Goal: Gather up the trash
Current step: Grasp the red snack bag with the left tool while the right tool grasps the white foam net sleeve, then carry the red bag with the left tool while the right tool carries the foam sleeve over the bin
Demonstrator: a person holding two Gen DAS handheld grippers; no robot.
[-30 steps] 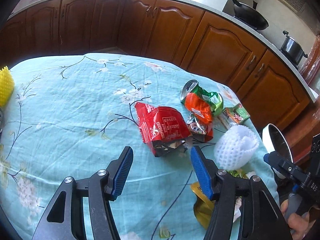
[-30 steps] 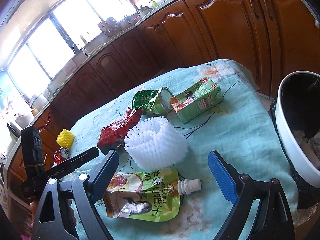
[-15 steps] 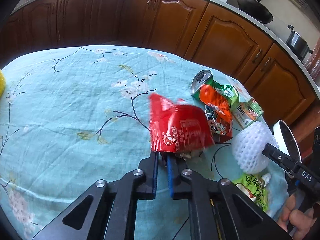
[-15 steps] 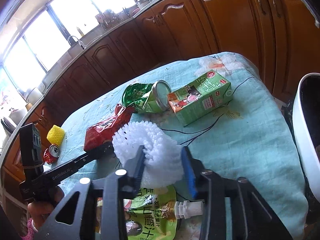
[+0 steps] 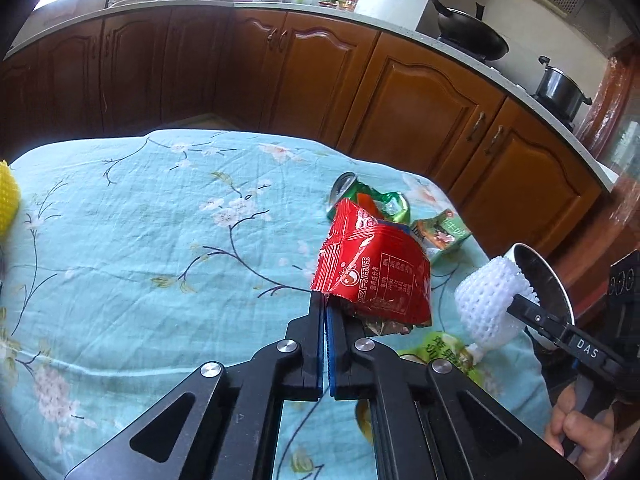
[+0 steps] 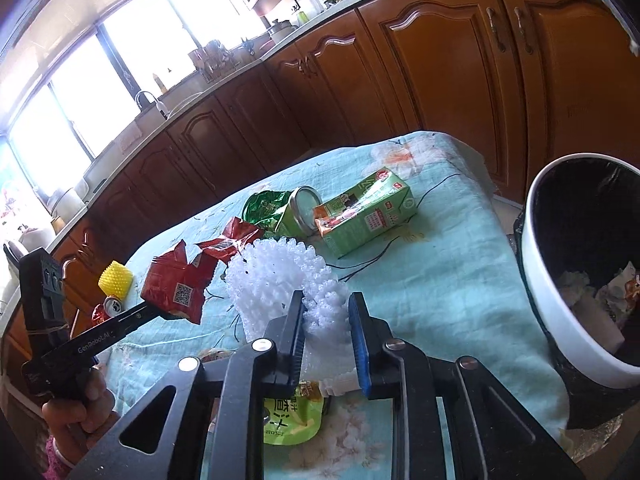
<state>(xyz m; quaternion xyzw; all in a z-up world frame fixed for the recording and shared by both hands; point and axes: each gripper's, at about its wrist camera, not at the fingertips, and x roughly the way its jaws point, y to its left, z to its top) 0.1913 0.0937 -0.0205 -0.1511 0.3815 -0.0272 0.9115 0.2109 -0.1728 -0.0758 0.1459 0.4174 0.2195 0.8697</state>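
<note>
Left tool pinches only the red wrapper's corner, right tool squeezes white foam net: either may slip before reaching the bin.

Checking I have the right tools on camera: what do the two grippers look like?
Both are black, angular linkage frames with silver pivot bolts and blue ribbed pads on the fingers. The left gripper reads "GenRobot.AI" in white along its side; the right gripper reads "DAS". A pink cuff shows below the left hand.
</note>
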